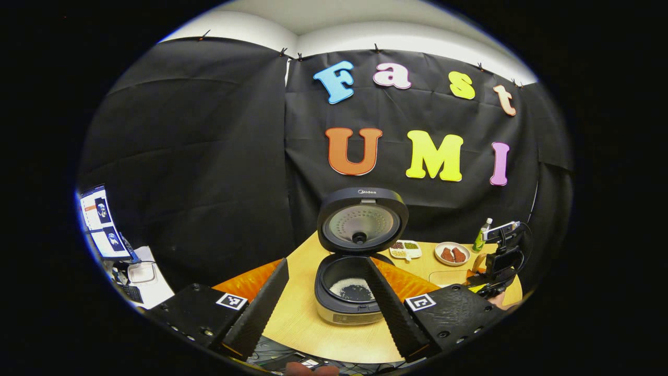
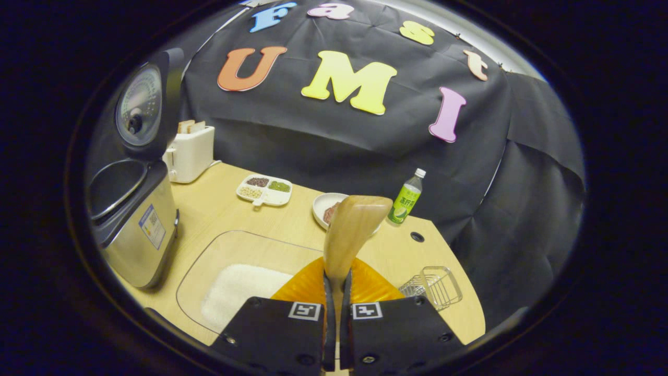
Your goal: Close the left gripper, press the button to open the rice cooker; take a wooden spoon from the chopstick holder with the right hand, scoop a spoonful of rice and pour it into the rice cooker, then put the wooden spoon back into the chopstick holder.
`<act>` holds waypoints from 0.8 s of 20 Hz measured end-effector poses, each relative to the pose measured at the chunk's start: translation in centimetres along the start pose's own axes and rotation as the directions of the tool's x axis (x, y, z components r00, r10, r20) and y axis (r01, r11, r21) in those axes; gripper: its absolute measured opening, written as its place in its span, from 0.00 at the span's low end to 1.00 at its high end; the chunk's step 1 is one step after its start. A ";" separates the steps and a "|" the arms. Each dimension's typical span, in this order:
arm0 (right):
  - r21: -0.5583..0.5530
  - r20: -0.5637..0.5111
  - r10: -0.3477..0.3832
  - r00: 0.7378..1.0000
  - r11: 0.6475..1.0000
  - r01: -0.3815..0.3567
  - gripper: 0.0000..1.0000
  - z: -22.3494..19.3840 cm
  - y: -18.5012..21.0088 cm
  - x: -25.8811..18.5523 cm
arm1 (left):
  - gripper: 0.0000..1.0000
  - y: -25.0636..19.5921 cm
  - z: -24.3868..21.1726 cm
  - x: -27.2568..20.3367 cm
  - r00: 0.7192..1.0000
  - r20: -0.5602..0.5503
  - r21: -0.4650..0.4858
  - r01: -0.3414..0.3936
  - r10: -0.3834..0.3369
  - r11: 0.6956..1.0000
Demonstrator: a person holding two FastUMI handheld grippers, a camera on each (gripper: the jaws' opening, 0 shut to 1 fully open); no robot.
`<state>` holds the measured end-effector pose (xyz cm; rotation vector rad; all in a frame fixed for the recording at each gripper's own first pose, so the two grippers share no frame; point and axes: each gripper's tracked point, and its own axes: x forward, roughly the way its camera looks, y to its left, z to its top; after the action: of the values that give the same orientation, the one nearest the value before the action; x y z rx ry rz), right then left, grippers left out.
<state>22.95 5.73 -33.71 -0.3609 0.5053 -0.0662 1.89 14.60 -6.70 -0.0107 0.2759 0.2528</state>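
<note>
- My left gripper (image 1: 323, 308) is wide open, holding nothing, facing the open rice cooker (image 1: 350, 295).
- My right gripper (image 2: 336, 292) pinches the wooden spoon (image 2: 350, 230) above the table's (image 2: 229, 219) front edge.

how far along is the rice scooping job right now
Done: the rice cooker stands with its lid up, and rice already lies in its pot. In hand: the right gripper is shut on the wooden spoon, held above the table. Left: putting the spoon back into the wire chopstick holder.
</note>
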 end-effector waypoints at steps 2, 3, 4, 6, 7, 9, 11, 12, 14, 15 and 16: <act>0.051 -0.014 0.042 0.999 0.998 -0.041 0.08 -0.2 1.4 0.0 | 0.95 0.3 -0.1 -0.2 1.000 -0.005 0.001 -0.016 0.016 1.000; 0.083 -0.021 0.070 0.997 0.994 -0.068 0.09 -0.2 2.3 0.0 | 0.95 0.4 -0.3 -0.2 1.000 -0.016 -0.002 -0.025 0.025 1.000; 0.118 -0.027 0.096 0.995 0.989 -0.093 0.09 -0.2 3.2 -0.1 | 0.95 0.6 -0.4 -0.4 0.999 -0.022 -0.001 -0.037 0.037 0.999; 0.183 -0.037 0.149 0.988 0.973 -0.140 0.08 -0.1 4.8 -0.1 | 0.95 1.2 -0.3 -0.8 0.997 -0.026 -0.002 -0.066 0.066 0.998; 0.210 -0.043 0.174 0.984 0.964 -0.162 0.08 0.0 5.5 -0.1 | 0.95 1.2 -0.3 -1.0 0.997 -0.028 -0.004 -0.077 0.077 0.997; 0.261 -0.062 0.219 0.974 0.945 -0.196 0.08 0.2 6.7 -0.1 | 0.95 1.7 -0.3 -1.4 0.994 -0.029 -0.008 -0.106 0.106 0.994; 0.306 -0.078 0.256 0.964 0.926 -0.221 0.09 0.4 7.5 -0.1 | 0.95 1.8 -0.3 -1.6 0.991 -0.028 -0.018 -0.129 0.128 0.992; 0.331 -0.085 0.274 0.958 0.915 -0.232 0.08 0.5 7.7 0.0 | 0.95 1.8 -0.3 -1.8 0.990 -0.028 -0.021 -0.137 0.137 0.990; 0.397 -0.106 0.309 0.945 0.885 -0.245 0.08 0.5 7.8 0.0 | 0.95 1.8 -0.1 -2.0 0.988 -0.025 -0.022 -0.151 0.151 0.988; 0.430 -0.116 0.324 0.939 0.868 -0.247 0.08 0.3 7.7 0.0 | 0.95 1.6 -0.1 -2.1 0.988 -0.025 -0.020 -0.156 0.155 0.988; 0.473 -0.126 0.341 0.932 0.846 -0.245 0.08 0.3 7.5 0.1 | 0.95 1.2 -0.1 -2.1 0.987 -0.026 -0.018 -0.157 0.157 0.987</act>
<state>23.00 12.78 -36.17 0.1883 0.7281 0.0801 -0.41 15.24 -6.21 -0.0117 0.2992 0.4124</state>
